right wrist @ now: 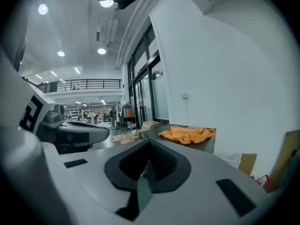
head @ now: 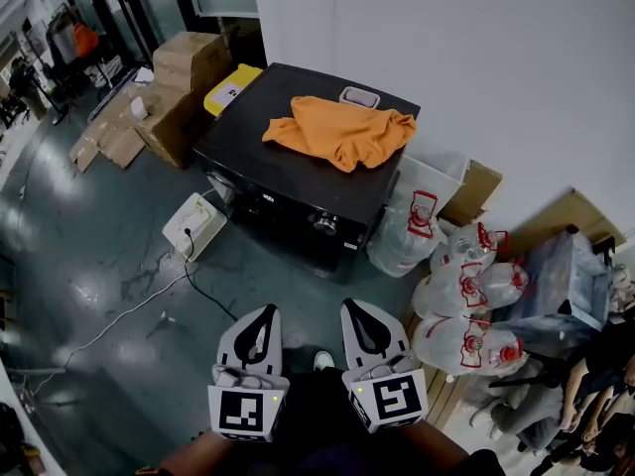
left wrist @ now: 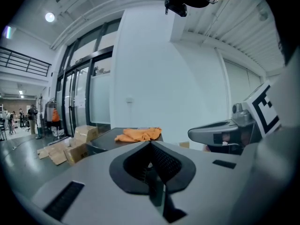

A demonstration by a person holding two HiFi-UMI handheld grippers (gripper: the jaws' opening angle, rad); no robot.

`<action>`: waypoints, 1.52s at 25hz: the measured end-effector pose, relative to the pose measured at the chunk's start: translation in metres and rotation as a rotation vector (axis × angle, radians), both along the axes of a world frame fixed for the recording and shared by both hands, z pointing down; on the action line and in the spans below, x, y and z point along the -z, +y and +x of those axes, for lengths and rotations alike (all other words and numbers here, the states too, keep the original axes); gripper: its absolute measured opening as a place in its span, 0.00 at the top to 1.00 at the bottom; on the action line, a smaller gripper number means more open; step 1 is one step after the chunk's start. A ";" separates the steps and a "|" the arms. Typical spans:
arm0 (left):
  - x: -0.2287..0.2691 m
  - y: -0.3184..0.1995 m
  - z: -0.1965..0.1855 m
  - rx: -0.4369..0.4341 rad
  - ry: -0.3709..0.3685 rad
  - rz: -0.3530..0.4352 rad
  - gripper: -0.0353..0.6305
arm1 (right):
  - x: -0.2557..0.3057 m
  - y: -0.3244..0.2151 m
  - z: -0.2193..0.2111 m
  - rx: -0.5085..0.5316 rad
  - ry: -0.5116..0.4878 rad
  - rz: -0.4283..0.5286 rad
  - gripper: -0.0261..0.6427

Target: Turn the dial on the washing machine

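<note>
A black washing machine (head: 298, 172) stands against the white wall, with a silver dial (head: 325, 223) on its front panel near the right end. An orange cloth (head: 342, 130) lies crumpled on its top; the cloth also shows in the left gripper view (left wrist: 138, 134) and the right gripper view (right wrist: 187, 134). My left gripper (head: 264, 312) and right gripper (head: 354, 307) hover side by side over the floor, well short of the machine. Both are shut with nothing between their jaws.
Cardboard boxes (head: 184, 77) stand left of the machine, with a yellow box (head: 230, 89) between. A white power strip (head: 193, 225) and its cable (head: 109, 325) lie on the floor in front. Knotted plastic bags (head: 466, 286) pile up to the right.
</note>
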State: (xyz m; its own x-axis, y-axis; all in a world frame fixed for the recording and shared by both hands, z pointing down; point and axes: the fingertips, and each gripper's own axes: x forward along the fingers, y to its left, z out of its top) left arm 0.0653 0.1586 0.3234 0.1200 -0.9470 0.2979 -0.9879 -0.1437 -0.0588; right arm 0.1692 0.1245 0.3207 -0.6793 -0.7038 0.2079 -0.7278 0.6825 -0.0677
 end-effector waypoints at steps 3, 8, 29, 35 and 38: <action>0.000 -0.019 -0.009 -0.009 0.009 0.009 0.93 | -0.006 -0.015 -0.005 -0.021 0.017 -0.008 0.94; -0.017 -0.055 -0.031 -0.059 0.012 -0.030 0.93 | -0.022 -0.045 -0.020 -0.088 0.042 -0.025 0.94; -0.087 -0.211 -0.138 -0.363 0.010 -0.103 0.64 | -0.128 -0.155 -0.103 -0.518 0.141 -0.220 0.50; -0.109 -0.224 -0.153 -0.423 0.020 -0.138 0.54 | -0.158 -0.169 -0.109 -0.631 0.188 -0.240 0.48; -0.122 -0.228 -0.161 -0.432 0.010 -0.146 0.53 | -0.171 -0.174 -0.111 -0.667 0.205 -0.245 0.48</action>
